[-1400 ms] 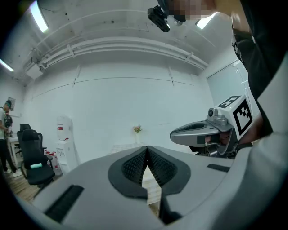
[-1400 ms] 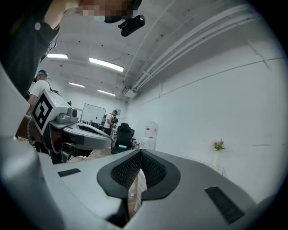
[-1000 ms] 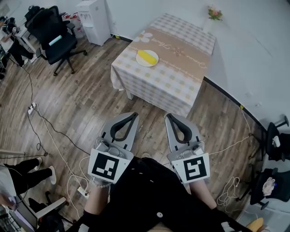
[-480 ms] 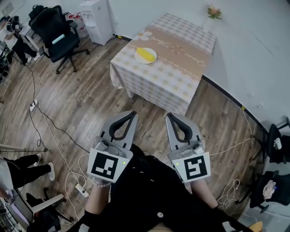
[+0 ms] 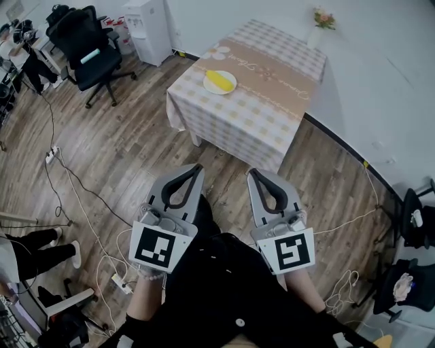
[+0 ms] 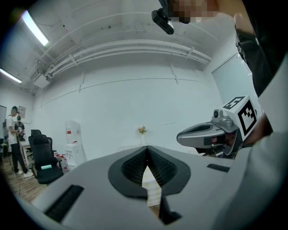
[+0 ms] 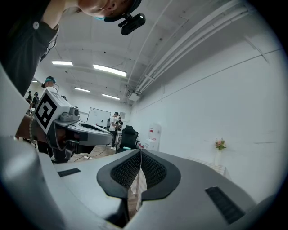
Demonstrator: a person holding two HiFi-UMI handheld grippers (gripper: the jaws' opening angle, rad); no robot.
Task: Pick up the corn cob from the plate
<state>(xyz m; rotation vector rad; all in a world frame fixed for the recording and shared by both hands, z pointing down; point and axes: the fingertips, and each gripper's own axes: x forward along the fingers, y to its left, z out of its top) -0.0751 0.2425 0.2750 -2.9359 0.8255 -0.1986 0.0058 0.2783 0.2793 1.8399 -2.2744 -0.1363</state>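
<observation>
Far left on the wooden floor stands one black office chair [image 5: 92, 47], and just to its right, against the wall, one white water dispenser [image 5: 151, 27]. Further right is a single counter [image 5: 258, 115] under a checked cloth. Near its left edge sits one white plate [image 5: 230, 79], and one yellow corn cob [image 5: 217, 79] lies across that plate. At the counter's far right corner is one bunch of flowers [image 5: 323, 18]. Two tools are held low in front of the person, side by side over the floor and well apart from the counter, both pointing toward it. The left tool [image 5: 192, 167] has its jaws pressed together with nothing between them. The right tool [image 5: 254, 172] is likewise pressed together and carries nothing. Neither one touches the plate or the corn cob. Loose cables [image 5: 75, 197] trail over the floor to the left of the tools.
</observation>
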